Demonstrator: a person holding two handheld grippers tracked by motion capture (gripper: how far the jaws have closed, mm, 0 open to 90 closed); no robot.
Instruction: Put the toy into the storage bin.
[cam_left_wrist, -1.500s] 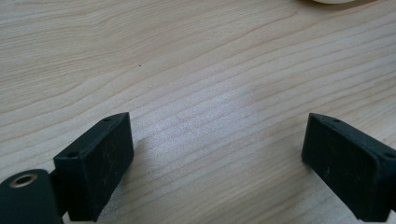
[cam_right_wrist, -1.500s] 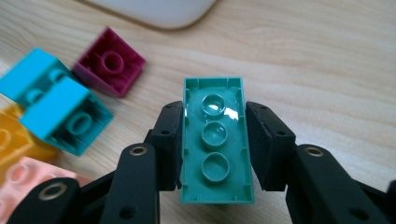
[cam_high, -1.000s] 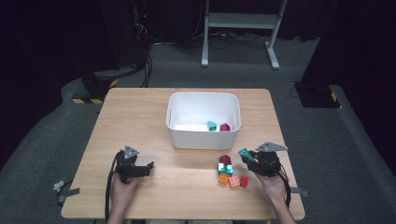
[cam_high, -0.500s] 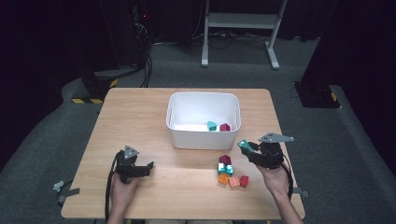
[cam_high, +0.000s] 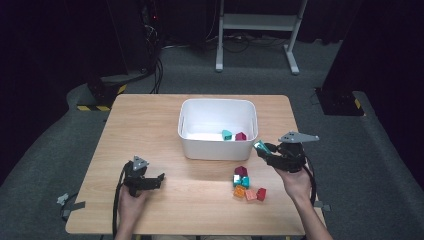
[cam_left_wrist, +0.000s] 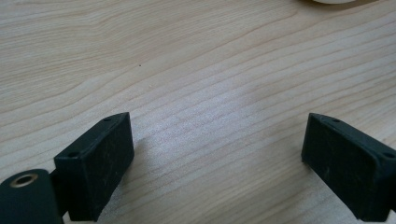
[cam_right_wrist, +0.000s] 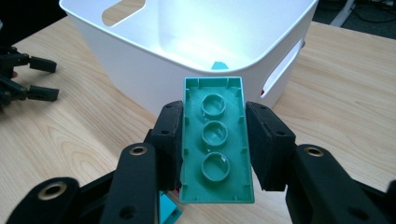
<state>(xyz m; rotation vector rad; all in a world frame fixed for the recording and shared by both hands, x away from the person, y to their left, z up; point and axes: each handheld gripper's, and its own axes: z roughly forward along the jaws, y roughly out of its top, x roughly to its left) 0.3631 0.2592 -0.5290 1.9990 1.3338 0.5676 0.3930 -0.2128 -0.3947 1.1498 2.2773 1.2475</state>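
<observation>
Dark floor surrounds a wooden table (cam_high: 150, 125) bearing a white bin (cam_high: 217, 127). Right tool (cam_right_wrist: 214, 140) grips a teal brick (cam_right_wrist: 215, 140) (hollow underside up) just beside the bin's near wall, above loose bricks (cam_high: 246, 184). Left tool (cam_high: 160, 177) rests on the table, jaws apart, holding nothing.

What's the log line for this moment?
right gripper: shut on teal brick | near white bin | left gripper: open, empty
</observation>
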